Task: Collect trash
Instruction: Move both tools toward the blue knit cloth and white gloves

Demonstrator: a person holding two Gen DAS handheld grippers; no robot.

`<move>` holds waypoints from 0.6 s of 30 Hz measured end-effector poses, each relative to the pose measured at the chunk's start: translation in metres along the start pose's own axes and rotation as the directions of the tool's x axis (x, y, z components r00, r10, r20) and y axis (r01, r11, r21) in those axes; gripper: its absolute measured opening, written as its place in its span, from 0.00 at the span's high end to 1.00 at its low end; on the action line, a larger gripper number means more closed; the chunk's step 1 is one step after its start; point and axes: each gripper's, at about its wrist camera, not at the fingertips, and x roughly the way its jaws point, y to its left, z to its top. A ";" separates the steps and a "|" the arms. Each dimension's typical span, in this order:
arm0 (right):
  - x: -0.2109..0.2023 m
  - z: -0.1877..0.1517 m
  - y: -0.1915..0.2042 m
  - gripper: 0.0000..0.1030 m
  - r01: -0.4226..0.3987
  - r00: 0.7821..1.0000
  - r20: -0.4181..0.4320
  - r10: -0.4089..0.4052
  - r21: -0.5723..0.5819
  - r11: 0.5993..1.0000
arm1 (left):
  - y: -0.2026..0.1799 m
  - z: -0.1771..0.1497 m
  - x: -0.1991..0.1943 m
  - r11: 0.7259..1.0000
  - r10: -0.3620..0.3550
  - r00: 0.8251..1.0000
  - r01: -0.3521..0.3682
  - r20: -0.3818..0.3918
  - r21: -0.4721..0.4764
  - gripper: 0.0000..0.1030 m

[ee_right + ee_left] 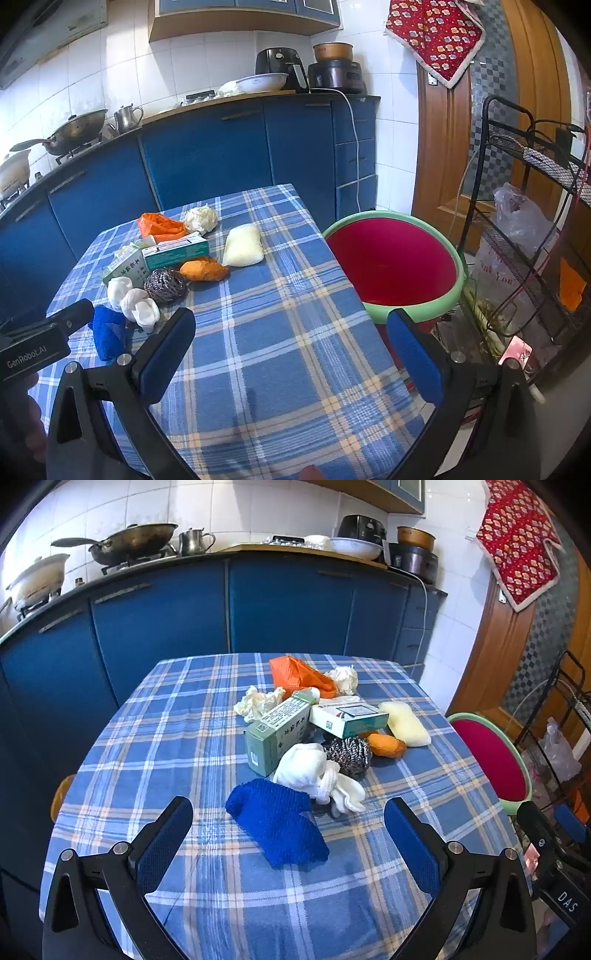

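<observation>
A heap of trash lies on the blue plaid table (177, 760): a blue knit cloth (277, 827), white socks (314, 775), a steel scourer (349, 753), two green-white boxes (277, 731) (347, 718), crumpled tissues (258, 701), an orange bag (299, 675), an orange peel (388, 746) and a pale sponge (404, 722). My left gripper (288, 834) is open, its fingers either side of the blue cloth, just short of it. My right gripper (291, 347) is open and empty over the table's right part (280, 332), with the heap (166, 258) to its left.
A red basin with a green rim (395, 262) stands beside the table's right edge. A black wire rack with plastic bags (524, 221) stands farther right. Blue cabinets (221, 605) with a wok and pots run behind the table.
</observation>
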 end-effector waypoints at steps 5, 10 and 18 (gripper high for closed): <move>0.000 0.000 0.000 0.01 0.000 1.000 -0.006 0.000 0.000 1.000 | 0.002 -0.004 0.002 1.000 0.003 1.000 -0.003 0.012 0.003 0.00; 0.000 0.000 0.000 0.01 0.002 1.000 -0.004 -0.002 -0.001 1.000 | 0.005 -0.005 0.003 1.000 0.002 1.000 -0.002 0.018 0.005 0.00; 0.002 -0.001 -0.002 0.01 0.005 1.000 -0.011 -0.005 0.002 1.000 | 0.009 -0.002 0.004 1.000 -0.002 1.000 0.002 0.008 -0.006 0.00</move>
